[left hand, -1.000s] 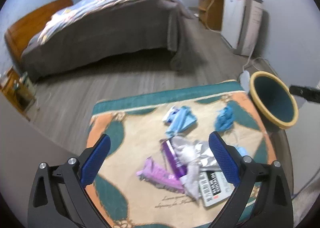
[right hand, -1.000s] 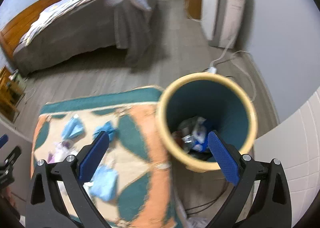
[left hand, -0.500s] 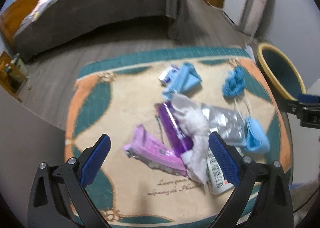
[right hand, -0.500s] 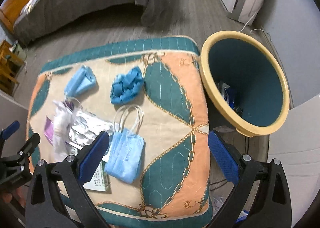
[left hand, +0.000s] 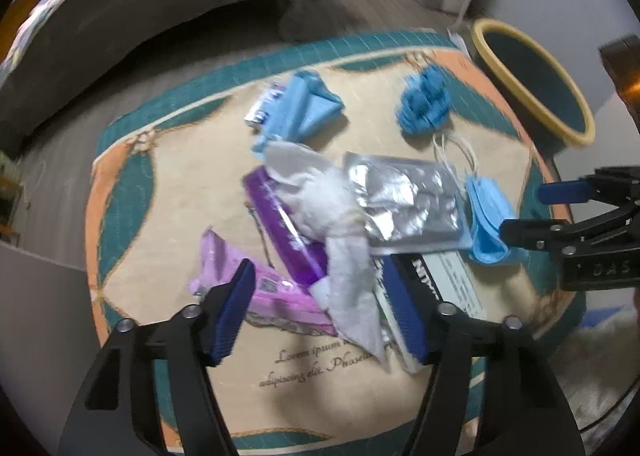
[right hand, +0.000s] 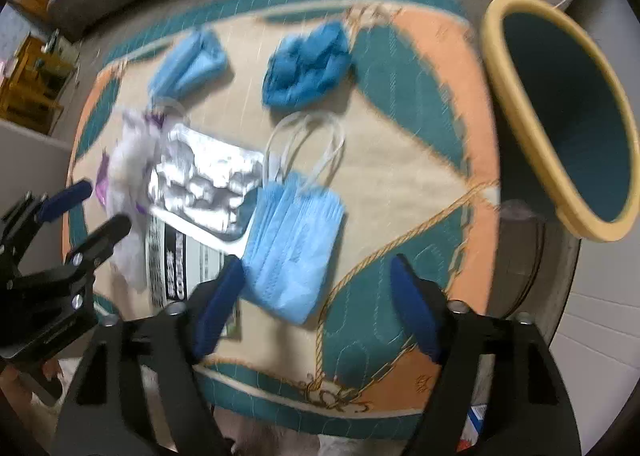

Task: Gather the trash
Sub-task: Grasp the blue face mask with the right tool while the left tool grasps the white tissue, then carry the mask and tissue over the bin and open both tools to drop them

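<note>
both hand-held grippers lower and nearer the tabletop (left hand: 132, 183) than a second ago, left hand-held gripper (left hand: 320, 312) closing around white tissue (left hand: 340, 215) and pink wrapper (left hand: 276, 296), not pressing yet, right hand-held gripper (right hand: 316, 304) closing over blue mask (right hand: 296, 240), empty, bin (right hand: 560, 115) beside the tabletop

Both feeds look dim to me, with soft indoor light and a cool cast. Motion blur smears my right wrist view most: the patterned surface (right hand: 400, 159) and the blue crumpled wad (right hand: 308, 67) look streaked. My left view is a little sharper in the middle, where the foil packet (left hand: 404, 195) throws pale glare. The fisheye bends everything near the rims, and black vignette fills the corners. Short soft shadows sit under the litter.
</note>
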### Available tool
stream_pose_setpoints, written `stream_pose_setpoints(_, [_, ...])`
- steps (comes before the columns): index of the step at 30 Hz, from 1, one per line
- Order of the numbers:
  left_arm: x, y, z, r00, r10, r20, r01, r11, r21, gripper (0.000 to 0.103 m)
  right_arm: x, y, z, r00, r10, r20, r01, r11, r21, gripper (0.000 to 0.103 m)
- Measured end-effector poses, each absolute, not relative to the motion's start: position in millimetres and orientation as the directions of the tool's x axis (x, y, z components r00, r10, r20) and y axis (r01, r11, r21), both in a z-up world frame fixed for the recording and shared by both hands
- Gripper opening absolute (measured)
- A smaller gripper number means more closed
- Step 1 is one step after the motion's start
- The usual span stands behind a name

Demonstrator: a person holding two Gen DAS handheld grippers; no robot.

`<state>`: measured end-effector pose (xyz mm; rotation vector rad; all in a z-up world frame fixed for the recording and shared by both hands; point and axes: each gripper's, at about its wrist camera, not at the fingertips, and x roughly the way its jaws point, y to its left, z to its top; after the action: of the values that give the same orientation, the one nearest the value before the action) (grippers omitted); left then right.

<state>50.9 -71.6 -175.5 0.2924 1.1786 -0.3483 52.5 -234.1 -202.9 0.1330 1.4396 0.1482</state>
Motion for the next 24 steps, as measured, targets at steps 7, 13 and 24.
stream_pose_setpoints(7, [46, -78, -178, 0.329, -0.112, -0.938, 0.453, 0.890, 0.053, 0.026, 49, -229, -200, 0.118, 0.218, -0.969, -0.054, 0.976, 0.213, 0.015])
stream_pose_setpoints(13, [46, -72, -165, 0.346, -0.158, -0.925, 0.435, 0.900, 0.008, 0.008, 52, -234, -185, 0.181, 0.217, -0.959, -0.066, 0.976, 0.208, 0.003])
stream_pose_setpoints(24, [43, -70, -114, 0.489, -0.235, -0.840, 0.437, 0.899, 0.003, 0.008, 56, -250, -155, 0.293, 0.222, -0.930, -0.052, 0.975, 0.216, 0.001])
